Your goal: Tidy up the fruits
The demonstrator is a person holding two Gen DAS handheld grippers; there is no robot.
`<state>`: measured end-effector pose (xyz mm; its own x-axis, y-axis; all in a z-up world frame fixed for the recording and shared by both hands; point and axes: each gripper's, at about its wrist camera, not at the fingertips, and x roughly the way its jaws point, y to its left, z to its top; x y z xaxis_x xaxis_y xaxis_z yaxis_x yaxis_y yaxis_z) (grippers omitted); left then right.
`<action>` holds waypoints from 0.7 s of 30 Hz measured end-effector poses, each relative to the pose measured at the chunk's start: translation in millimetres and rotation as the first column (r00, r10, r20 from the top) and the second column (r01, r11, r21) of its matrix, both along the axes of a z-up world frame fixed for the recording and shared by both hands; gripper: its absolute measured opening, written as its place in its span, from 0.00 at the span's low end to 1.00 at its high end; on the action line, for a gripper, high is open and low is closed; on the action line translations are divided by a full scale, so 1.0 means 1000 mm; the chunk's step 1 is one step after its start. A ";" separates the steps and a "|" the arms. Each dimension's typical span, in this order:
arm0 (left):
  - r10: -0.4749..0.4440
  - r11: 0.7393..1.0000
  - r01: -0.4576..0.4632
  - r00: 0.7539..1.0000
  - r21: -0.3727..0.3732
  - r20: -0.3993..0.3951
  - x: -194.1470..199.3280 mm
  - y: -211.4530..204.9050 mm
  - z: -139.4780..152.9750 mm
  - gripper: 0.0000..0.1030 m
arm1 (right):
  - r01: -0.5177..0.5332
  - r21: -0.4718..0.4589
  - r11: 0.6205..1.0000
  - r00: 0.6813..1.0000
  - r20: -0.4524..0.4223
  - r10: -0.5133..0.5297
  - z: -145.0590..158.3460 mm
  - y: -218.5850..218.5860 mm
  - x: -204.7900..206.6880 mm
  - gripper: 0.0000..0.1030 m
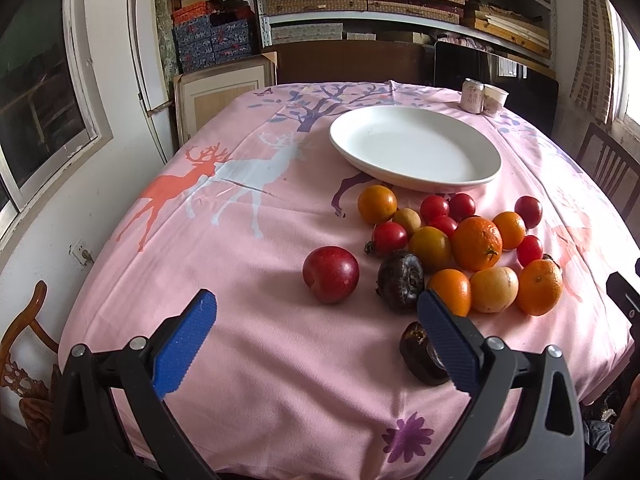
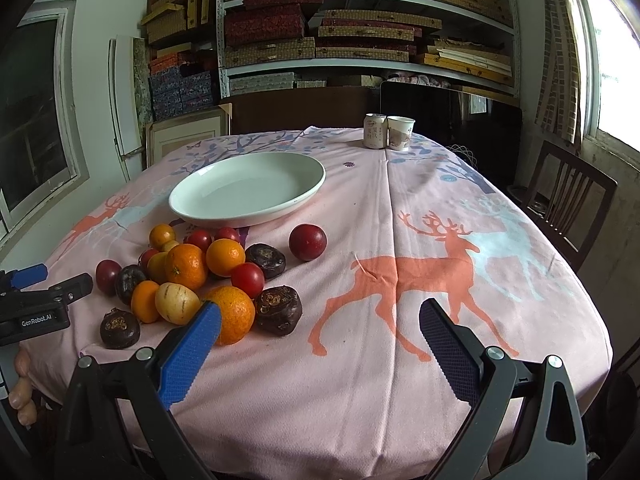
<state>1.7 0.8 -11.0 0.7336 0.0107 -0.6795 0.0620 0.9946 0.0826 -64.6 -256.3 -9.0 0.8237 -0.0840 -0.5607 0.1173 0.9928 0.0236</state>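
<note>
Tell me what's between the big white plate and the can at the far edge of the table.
Nothing but bare pink tablecloth lies between the plate and the can; the right wrist view shows it best.

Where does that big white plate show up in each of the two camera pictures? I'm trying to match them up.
Left wrist view: the white plate sits above the middle, a little right, just behind the fruit pile.
Right wrist view: the white plate lies left of the middle, again just behind the fruit pile.
Shared landmark: the drink can beside a paper cup at the table's far edge.
</note>
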 end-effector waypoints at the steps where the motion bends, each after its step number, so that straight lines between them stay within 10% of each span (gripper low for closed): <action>1: 0.001 1.000 -0.001 1.000 0.000 0.000 0.000 0.000 0.000 0.96 | 0.000 -0.002 1.000 1.000 0.003 0.000 0.000 0.000 0.000 0.97; 21: 0.000 1.000 0.000 1.000 0.003 0.002 -0.001 0.000 -0.001 0.96 | 0.005 0.003 1.000 1.000 0.001 -0.005 0.001 -0.001 -0.002 0.97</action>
<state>0.7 1.0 -11.8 0.7346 0.0125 -0.6783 0.0619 0.9944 0.0854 -66.7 -256.9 -8.0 0.8238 -0.0865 -0.5602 0.1221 0.9922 0.0263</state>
